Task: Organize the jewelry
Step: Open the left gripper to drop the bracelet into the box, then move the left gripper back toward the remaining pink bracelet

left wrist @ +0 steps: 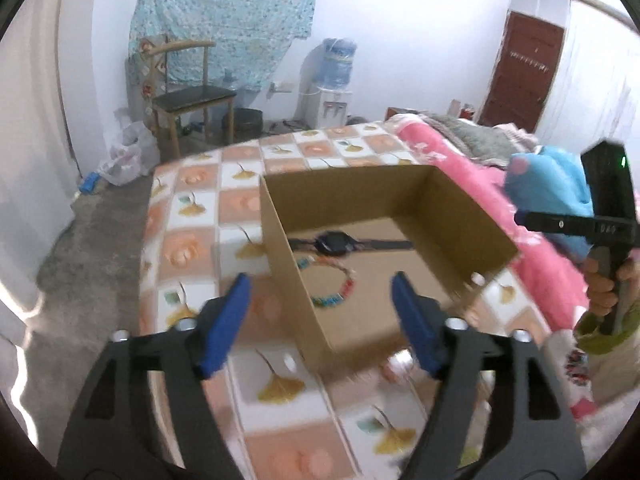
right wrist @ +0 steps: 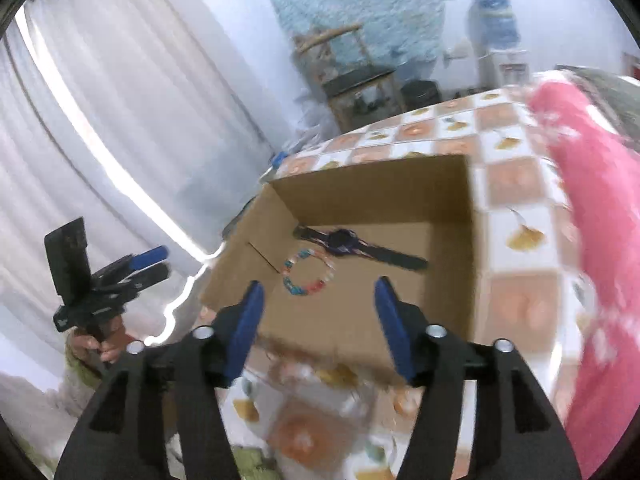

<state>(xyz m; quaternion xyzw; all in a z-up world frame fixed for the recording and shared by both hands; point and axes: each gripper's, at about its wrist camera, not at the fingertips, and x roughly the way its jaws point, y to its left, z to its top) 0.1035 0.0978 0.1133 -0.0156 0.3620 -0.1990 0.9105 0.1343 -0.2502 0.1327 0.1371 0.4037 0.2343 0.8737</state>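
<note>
Checked bedding covers the bed (left wrist: 248, 204) under your cardboard box (left wrist: 360, 196), which holds the watch (left wrist: 332, 243) and bead bracelet (left wrist: 332, 286) near its far-left corner. Both claws, left (left wrist: 320, 304) and right (right wrist: 318, 308), gape empty. Clip a wall and you could tip the box on the soft cover. Only your right view shows the curtain (right wrist: 120, 120); only your left shows the door (left wrist: 524, 72).

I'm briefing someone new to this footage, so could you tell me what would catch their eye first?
The open cardboard box sits on the checkered bedcover, holding a dark wristwatch and, just nearer the camera, a colourful beaded bracelet. Both blue-padded grippers, left and right, hang before it with jaws open and empty. A pink quilt lies alongside.
</note>
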